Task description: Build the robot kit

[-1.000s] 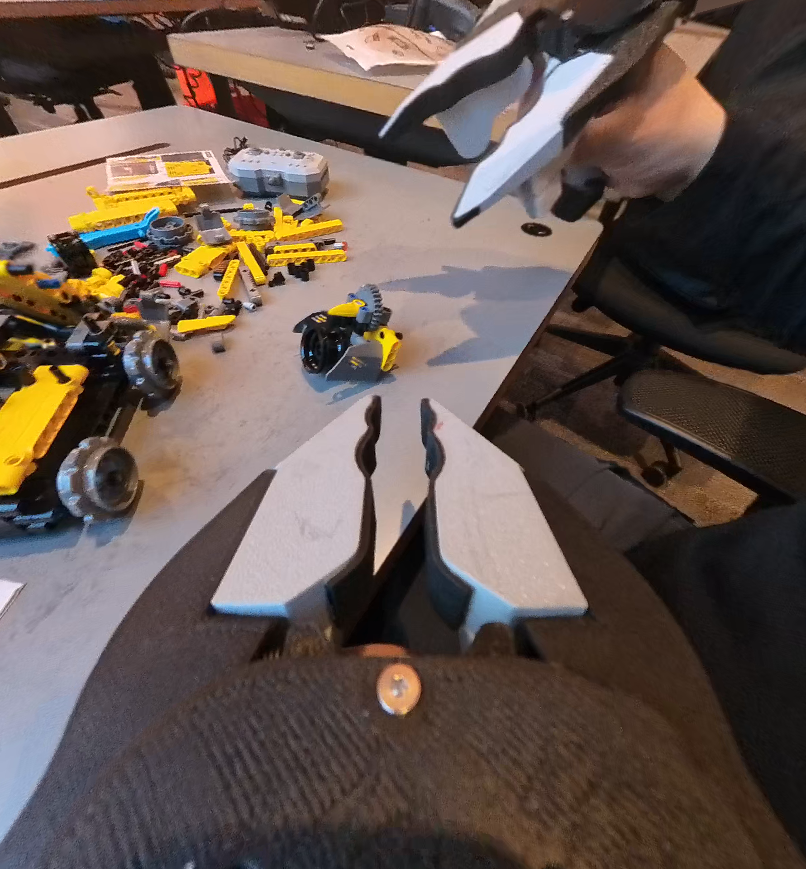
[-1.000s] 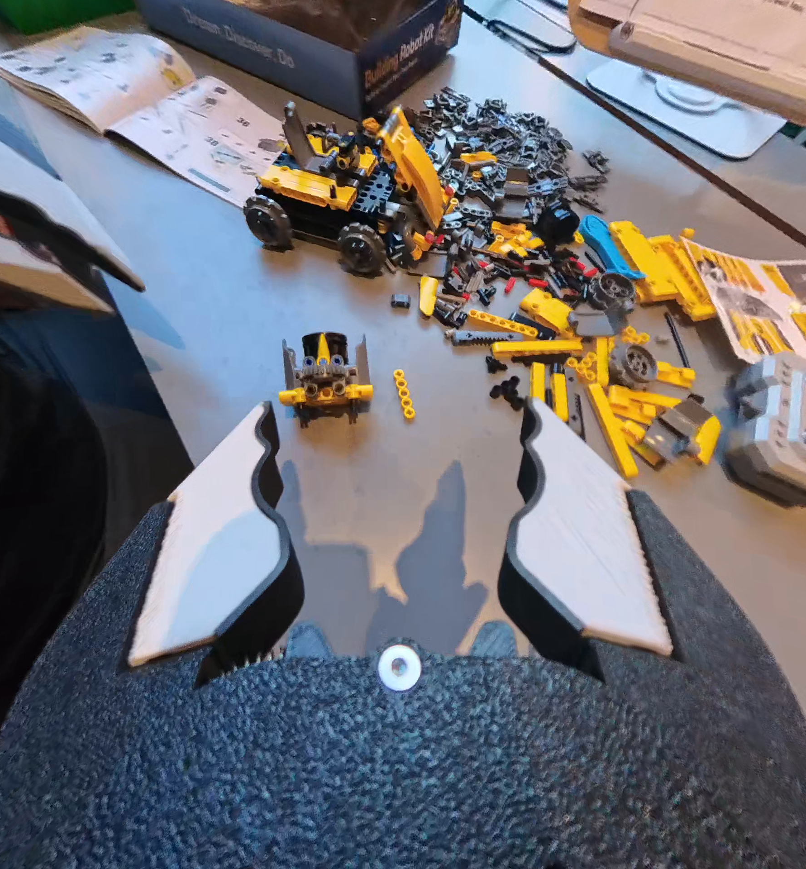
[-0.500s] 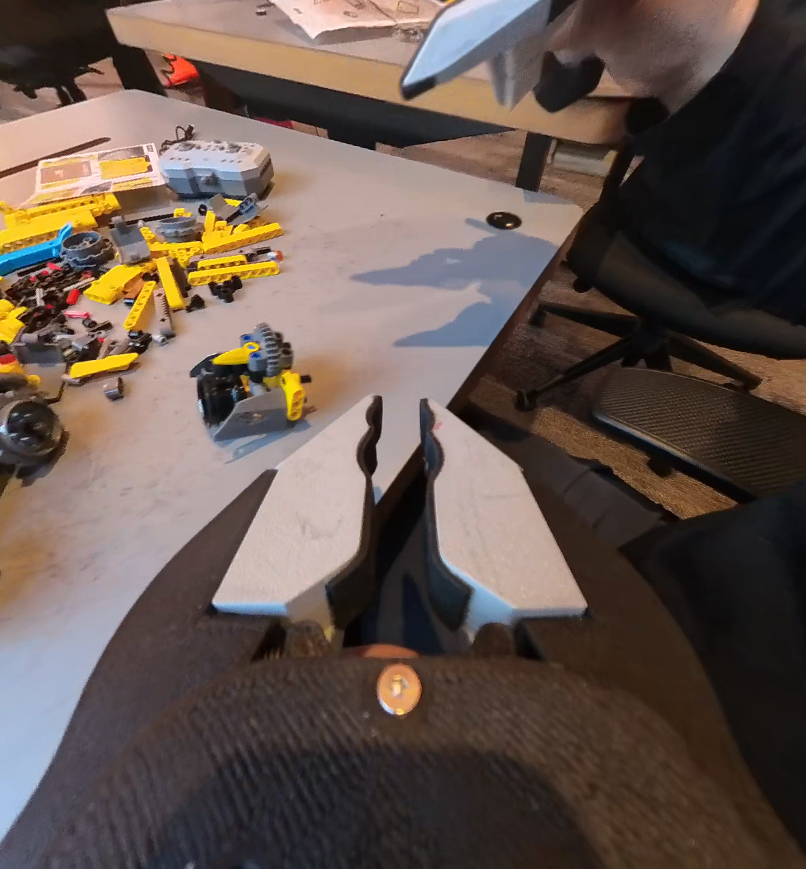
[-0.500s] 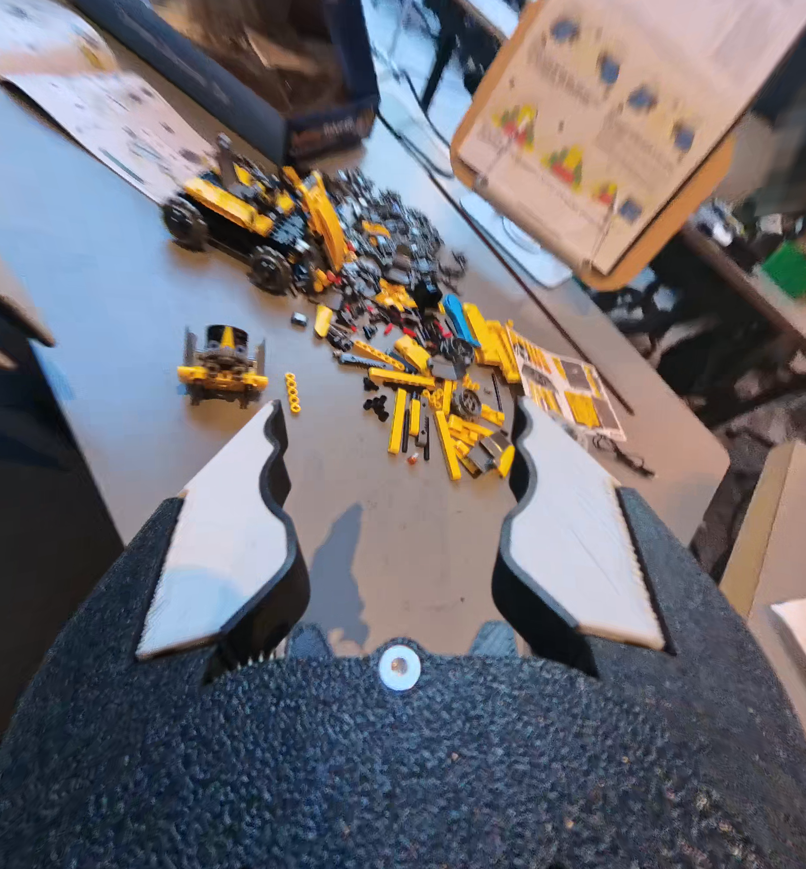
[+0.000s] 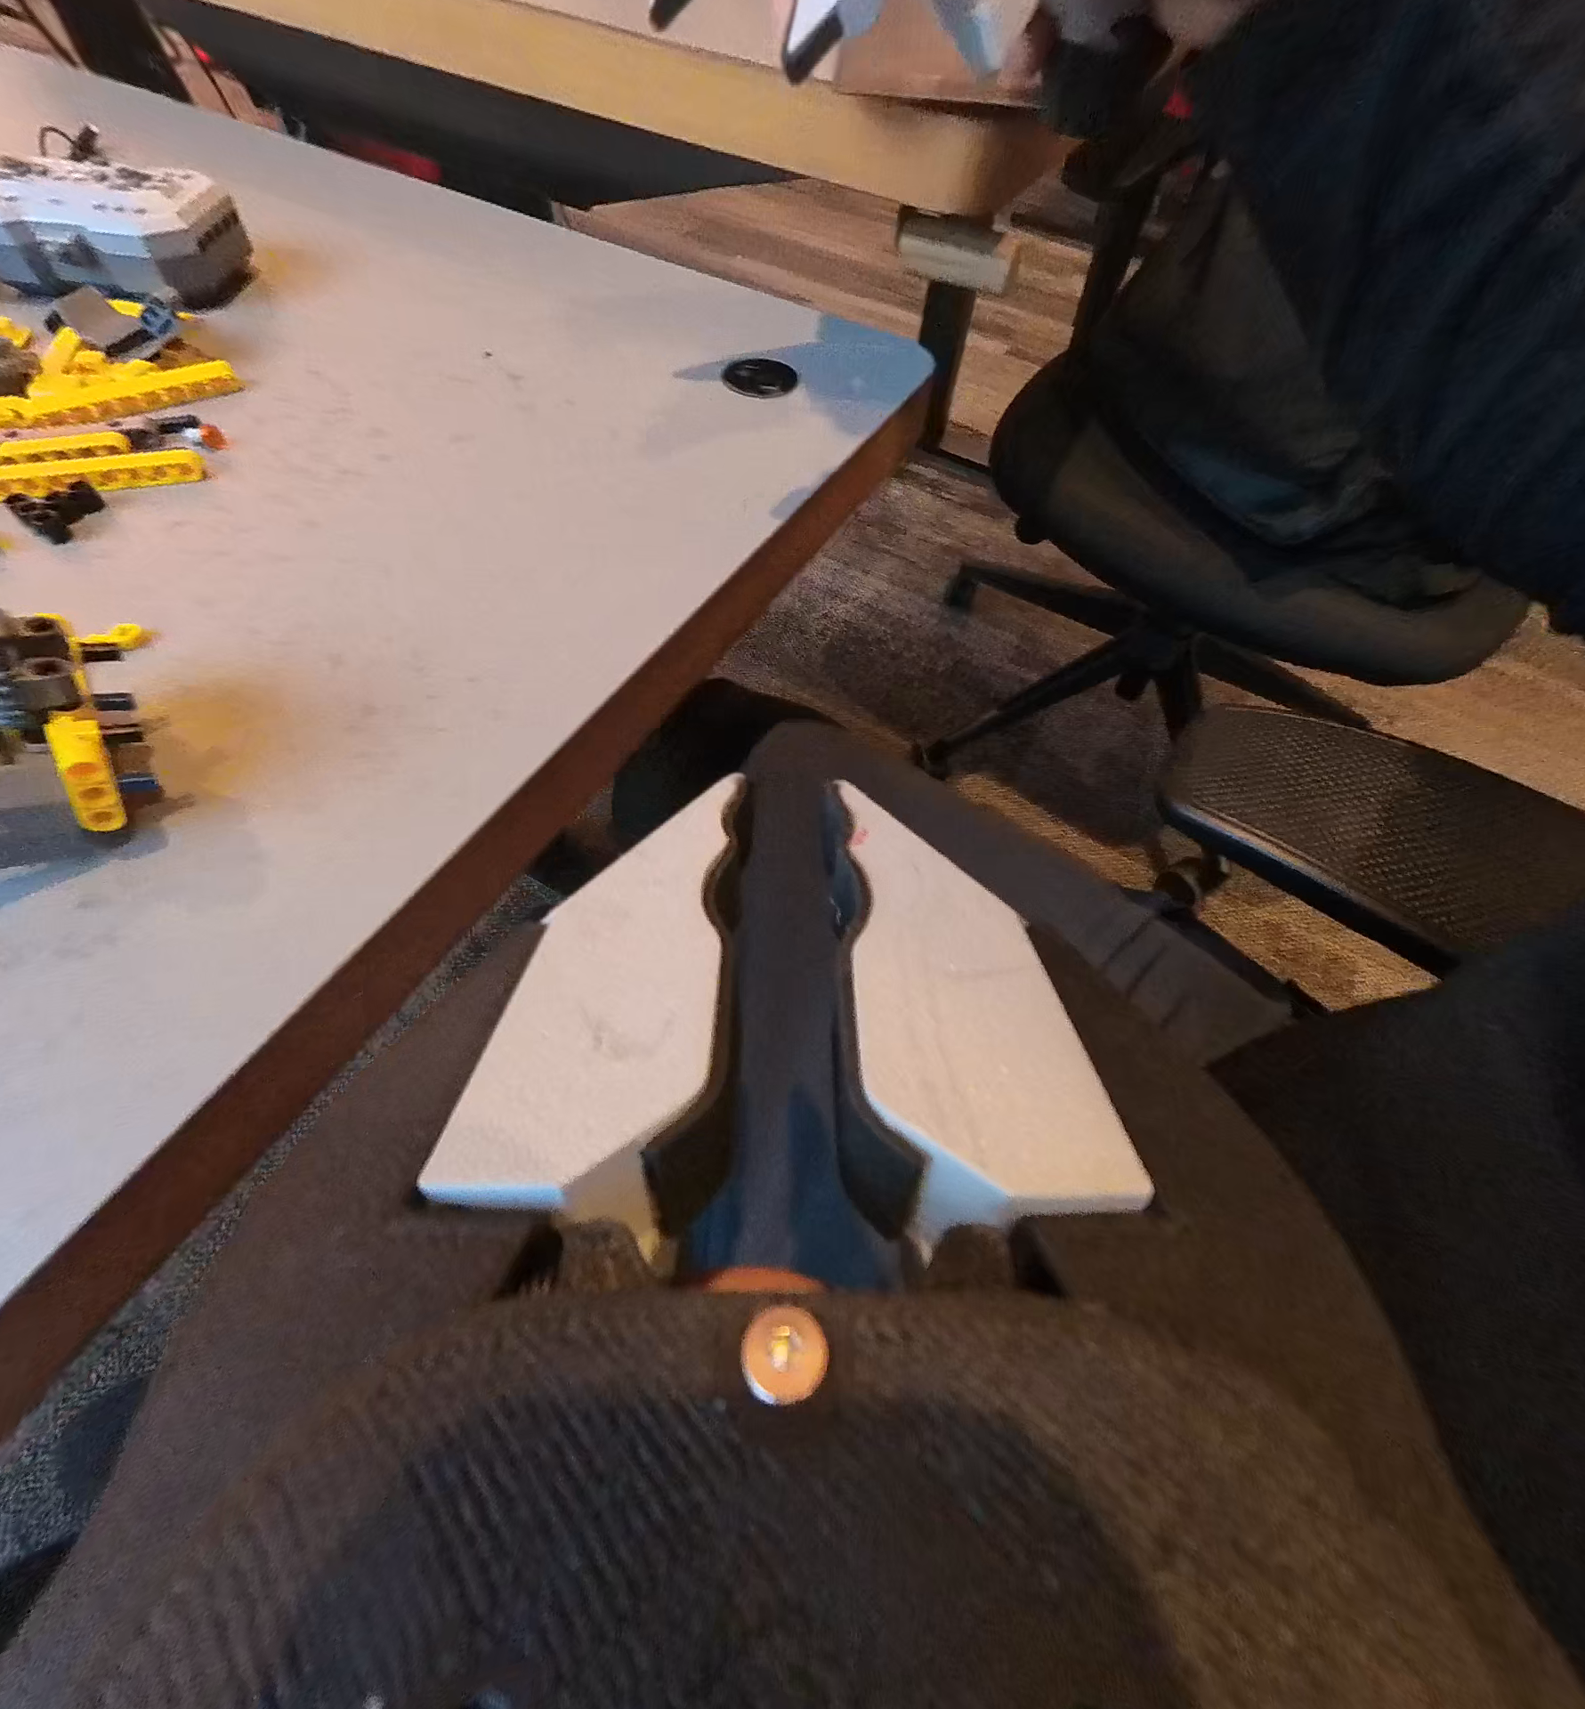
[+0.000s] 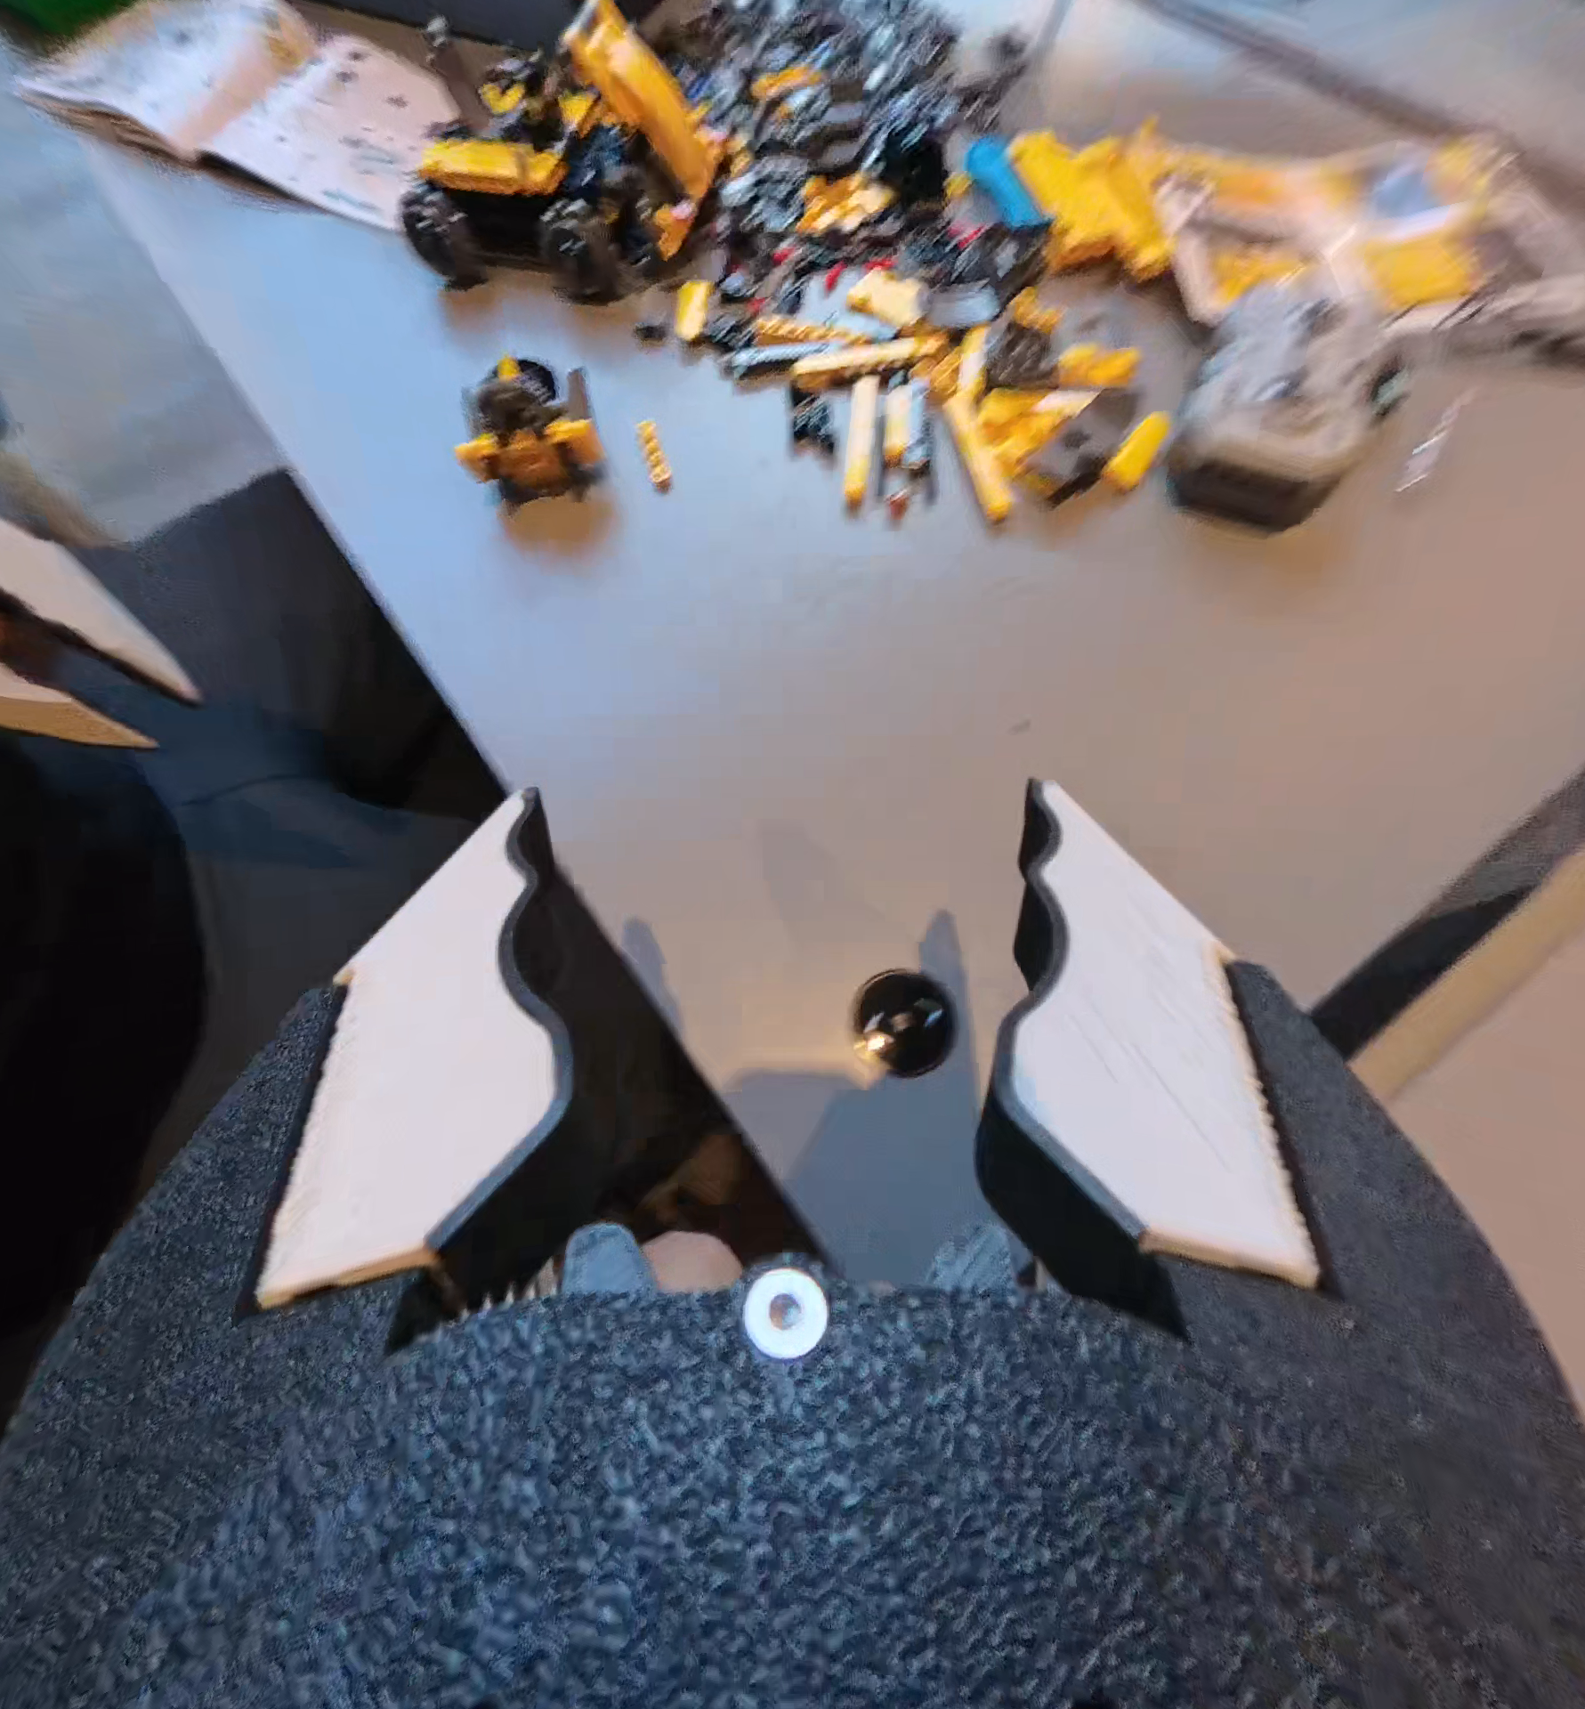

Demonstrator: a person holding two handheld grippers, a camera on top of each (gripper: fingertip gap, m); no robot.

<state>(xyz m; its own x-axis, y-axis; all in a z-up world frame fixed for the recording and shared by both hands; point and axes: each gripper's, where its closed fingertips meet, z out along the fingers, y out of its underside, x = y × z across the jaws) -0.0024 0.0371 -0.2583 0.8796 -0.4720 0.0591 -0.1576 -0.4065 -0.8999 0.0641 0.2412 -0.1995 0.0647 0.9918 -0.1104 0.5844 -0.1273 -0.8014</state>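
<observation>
My left gripper (image 5: 789, 793) is shut and empty. It hangs off the grey table's (image 5: 492, 481) front edge, over dark cloth below. A small yellow and black brick assembly (image 5: 39, 712) lies on the table to its left. My right gripper (image 6: 781, 793) is open and empty, high above the table's near corner and a black grommet hole (image 6: 904, 1022). The same small assembly (image 6: 529, 435) lies far ahead with a short yellow beam (image 6: 654, 453) beside it. The right wrist view is blurred. The left gripper's fingers (image 6: 58, 638) show at its left edge.
A yellow brick vehicle (image 6: 566, 203), a pile of loose yellow, black and grey parts (image 6: 909, 305), a grey battery box (image 6: 1269, 435) and an open booklet (image 6: 243, 120) lie at the table's far side. A black office chair (image 5: 1232, 573) and a second table (image 5: 677, 102) stand beyond the edge. The right gripper is farther from the yellow brick vehicle (image 6: 566, 203), some 35 cm, than the left, some 30 cm.
Both grippers have drawn back from the parts. The left swung right, off the table's edge. The right rose and pulled back over the table's corner. Neither jaw opening changed.
</observation>
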